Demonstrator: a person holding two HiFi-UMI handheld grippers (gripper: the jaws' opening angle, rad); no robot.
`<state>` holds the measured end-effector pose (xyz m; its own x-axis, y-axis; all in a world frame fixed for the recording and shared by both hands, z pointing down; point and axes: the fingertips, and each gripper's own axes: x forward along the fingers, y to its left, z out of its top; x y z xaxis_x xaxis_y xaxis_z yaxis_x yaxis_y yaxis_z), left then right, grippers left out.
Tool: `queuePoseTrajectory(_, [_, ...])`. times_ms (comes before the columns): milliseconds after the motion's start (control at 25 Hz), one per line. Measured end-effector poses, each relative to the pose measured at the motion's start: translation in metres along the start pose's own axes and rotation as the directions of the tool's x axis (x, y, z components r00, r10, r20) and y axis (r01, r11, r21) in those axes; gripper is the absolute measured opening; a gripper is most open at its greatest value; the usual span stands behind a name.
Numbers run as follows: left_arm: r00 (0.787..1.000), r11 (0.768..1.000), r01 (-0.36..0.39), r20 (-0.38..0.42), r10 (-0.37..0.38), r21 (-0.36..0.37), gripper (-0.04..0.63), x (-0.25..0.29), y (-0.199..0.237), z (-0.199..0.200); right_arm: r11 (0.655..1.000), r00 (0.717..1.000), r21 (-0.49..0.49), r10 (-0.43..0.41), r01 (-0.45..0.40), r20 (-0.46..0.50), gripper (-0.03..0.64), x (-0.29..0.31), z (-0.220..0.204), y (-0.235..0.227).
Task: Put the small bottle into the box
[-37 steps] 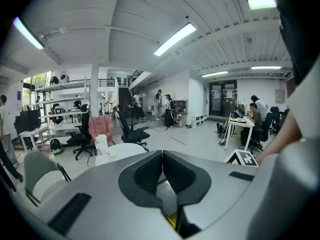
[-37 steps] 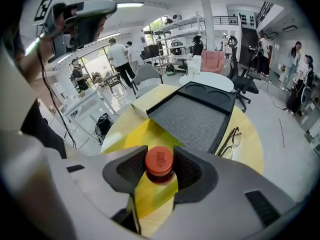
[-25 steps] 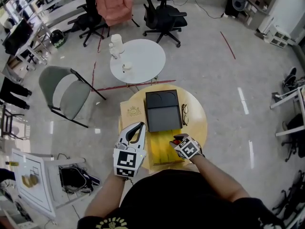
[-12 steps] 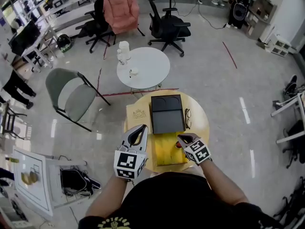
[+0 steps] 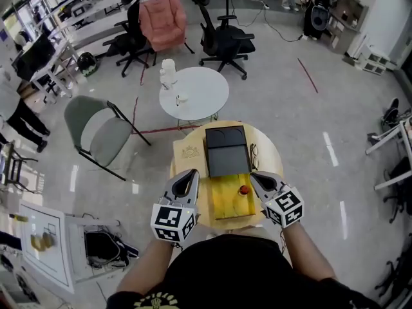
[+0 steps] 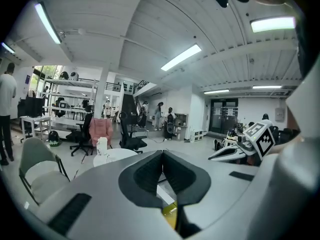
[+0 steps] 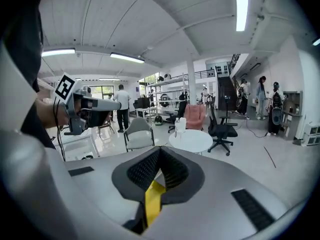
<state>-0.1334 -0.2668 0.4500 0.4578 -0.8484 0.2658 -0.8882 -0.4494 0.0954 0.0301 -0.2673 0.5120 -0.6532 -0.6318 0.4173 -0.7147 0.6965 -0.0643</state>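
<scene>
The small bottle [image 5: 244,190], with a red cap, rests inside the open box on its yellow lining [image 5: 222,205]. The box's black lid [image 5: 226,151] lies flat behind it on the round wooden table [image 5: 270,166]. My right gripper [image 5: 256,177] hovers just right of the box, shut with nothing in it; in its own view the pads [image 7: 160,156] meet over a yellow strip. My left gripper [image 5: 188,174] sits at the box's left edge, also shut and empty, and its pads [image 6: 162,156] touch.
A pair of glasses [image 5: 253,155] lies right of the lid and a tan card [image 5: 187,152] left of it. Behind stand a white round table [image 5: 194,93] with a bottle, a grey folding chair [image 5: 96,131] and office chairs.
The right gripper let go of the bottle, which now lies in the box, then shut and drew back to the right of the box. The left gripper barely moved.
</scene>
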Motion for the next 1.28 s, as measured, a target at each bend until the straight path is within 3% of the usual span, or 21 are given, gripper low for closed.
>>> queuePoseTrajectory(600, [0.996,0.999,0.045,0.071,-0.045,0.014,0.020,-0.053,-0.015,0.018,0.998,0.988,-0.060,-0.005,0.014,0.154,0.012,-0.087,0.079,0.050])
queuePoseTrajectory(920, [0.993,0.997,0.070,0.095,-0.072,0.026,0.020,-0.066,-0.030,0.022,0.994,0.986,-0.092,-0.045,0.060,0.158,0.012,-0.111,0.083,0.052])
queuePoseTrajectory(1280, [0.995,0.998,0.067,0.072,-0.068,0.018,0.020,-0.059,-0.045,0.008,0.994,0.987,-0.101,-0.031,0.048,0.160,0.012,-0.116,0.082,0.048])
